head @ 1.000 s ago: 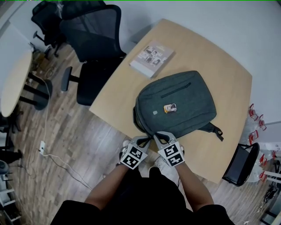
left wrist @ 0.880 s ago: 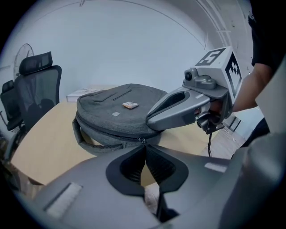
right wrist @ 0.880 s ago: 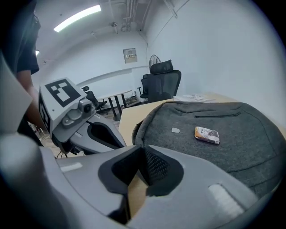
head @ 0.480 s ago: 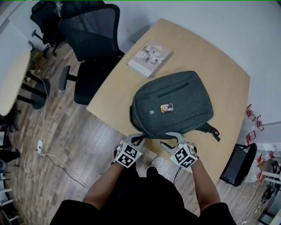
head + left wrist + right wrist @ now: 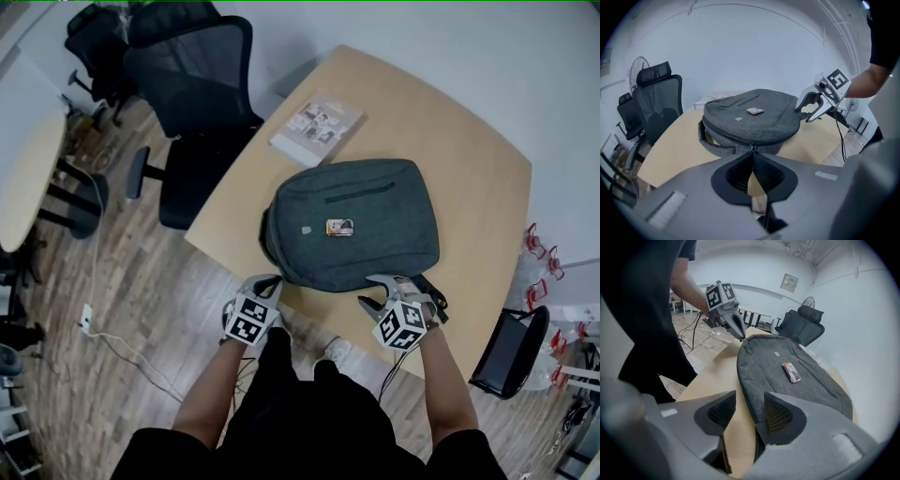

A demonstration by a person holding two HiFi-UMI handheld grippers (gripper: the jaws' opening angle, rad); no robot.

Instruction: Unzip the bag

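A grey backpack (image 5: 352,225) lies flat on the wooden table (image 5: 469,150), a small picture tag (image 5: 339,226) on top. My left gripper (image 5: 267,279) is at the bag's near-left corner, shut on the zipper pull (image 5: 751,148) at its tips. The zip line runs from there round the bag's side. At the near-right corner my right gripper (image 5: 370,291) has its jaws opening. The bag's edge (image 5: 752,380) lies just past the wide-apart pads, and neither pad presses on it. In the left gripper view, the right gripper (image 5: 808,105) stands beside the bag.
A book (image 5: 317,127) lies on the table behind the bag. Black office chairs (image 5: 192,103) stand at the left, and a cable (image 5: 122,342) runs over the wooden floor. A dark strap (image 5: 433,298) trails from the bag by my right gripper. Another black seat (image 5: 506,352) is at the right.
The two grippers were close together at the bag's near edge. The left one has moved left along it. The right one has opened and moved right. The bag has shifted slightly left.
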